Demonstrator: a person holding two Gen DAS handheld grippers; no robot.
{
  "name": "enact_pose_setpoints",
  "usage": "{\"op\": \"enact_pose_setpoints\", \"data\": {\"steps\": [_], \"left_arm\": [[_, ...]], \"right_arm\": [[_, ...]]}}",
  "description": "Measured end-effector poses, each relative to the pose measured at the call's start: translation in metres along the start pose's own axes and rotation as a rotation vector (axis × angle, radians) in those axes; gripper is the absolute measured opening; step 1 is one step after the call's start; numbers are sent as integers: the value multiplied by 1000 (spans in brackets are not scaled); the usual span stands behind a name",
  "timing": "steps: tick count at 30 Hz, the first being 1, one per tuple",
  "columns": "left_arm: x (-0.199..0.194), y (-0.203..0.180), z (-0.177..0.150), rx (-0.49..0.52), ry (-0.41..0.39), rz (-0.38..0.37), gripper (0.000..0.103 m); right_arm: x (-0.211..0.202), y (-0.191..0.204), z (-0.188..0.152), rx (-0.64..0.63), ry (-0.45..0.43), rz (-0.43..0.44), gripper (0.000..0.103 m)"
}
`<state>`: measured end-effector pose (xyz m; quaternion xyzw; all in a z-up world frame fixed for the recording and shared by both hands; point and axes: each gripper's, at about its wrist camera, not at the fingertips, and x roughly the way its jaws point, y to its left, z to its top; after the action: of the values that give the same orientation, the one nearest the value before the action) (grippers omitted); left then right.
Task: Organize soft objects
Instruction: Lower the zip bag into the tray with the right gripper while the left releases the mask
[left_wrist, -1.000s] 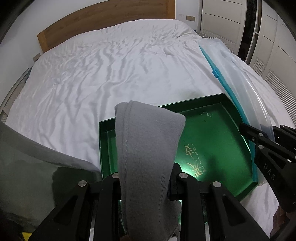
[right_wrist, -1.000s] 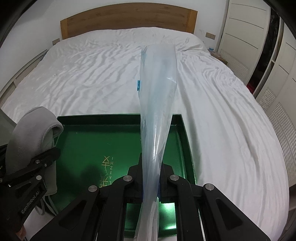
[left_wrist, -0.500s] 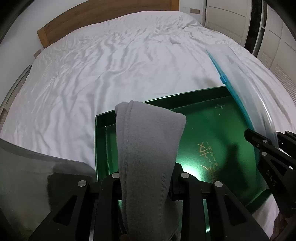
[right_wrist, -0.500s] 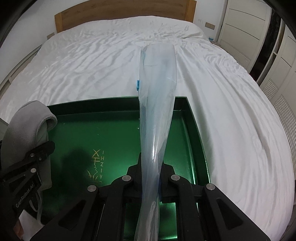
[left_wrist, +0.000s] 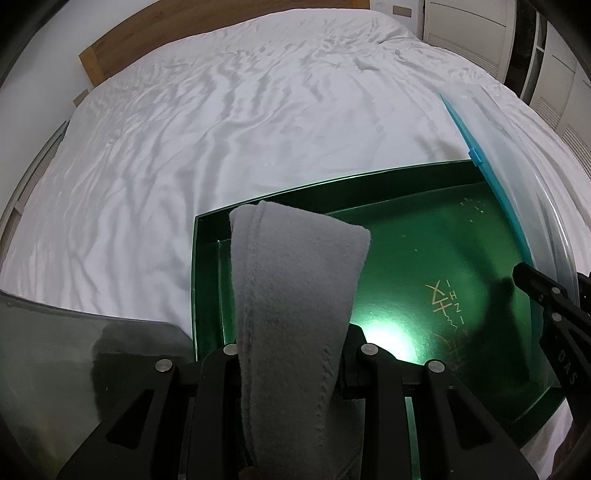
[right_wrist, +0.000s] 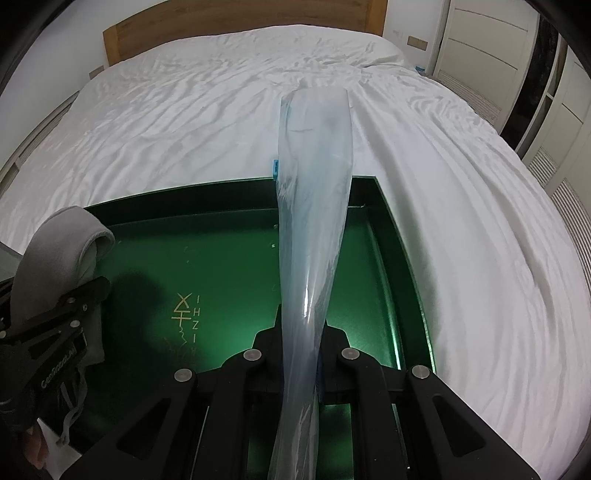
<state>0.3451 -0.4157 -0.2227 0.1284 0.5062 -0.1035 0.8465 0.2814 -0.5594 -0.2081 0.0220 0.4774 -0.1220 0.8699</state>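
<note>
A folded grey fleece cloth (left_wrist: 291, 295) stands up between the fingers of my left gripper (left_wrist: 291, 350), which is shut on it; the same grey cloth (right_wrist: 70, 243) shows at the left of the right wrist view. My right gripper (right_wrist: 301, 343) is shut on a clear plastic zip bag (right_wrist: 314, 206) with a blue zipper strip (left_wrist: 484, 192). Both grippers hang low over a shallow green tray (left_wrist: 436, 240) with gold lettering, lying on the white bed. The green tray (right_wrist: 221, 258) holds nothing inside.
The bed's white rumpled sheet (left_wrist: 240, 110) stretches beyond the tray to a wooden headboard (right_wrist: 229, 29). White wardrobe doors (right_wrist: 498, 55) stand at the right. A grey sheet of material (left_wrist: 74, 350) lies at the lower left beside the tray.
Both grippers have sunk toward the tray, which now looks larger and nearer. The cloth and the bag stay gripped as before.
</note>
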Motion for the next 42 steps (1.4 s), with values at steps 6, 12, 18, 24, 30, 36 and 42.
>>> {"op": "enact_pose_setpoints", "data": {"steps": [6,12,18,24,30,36,42], "left_arm": [[6,0,1,1,10,15,24],[8,1,0,4,5,30,26],[9,2,-1,-2,8,30,30],[8,1,-1,-1,9,22,38],[7,1,-2,-1,12,13,41],[6,1,-1,-6,9,11,42],[-1,1,2,-5,-15,21,52]], "right_arm": [[5,0,-1,5,5,3,12],[6,2,-4,1,11,5,15],[7,3,-3,-5,17,3,19],[5,3,-4,-9,21,0,27],[2,3,-5,-10,12,-5,40],[-4,4,-7,-7,-11,3,59],[-13,6,-9,-4,-33,7,67]]}}
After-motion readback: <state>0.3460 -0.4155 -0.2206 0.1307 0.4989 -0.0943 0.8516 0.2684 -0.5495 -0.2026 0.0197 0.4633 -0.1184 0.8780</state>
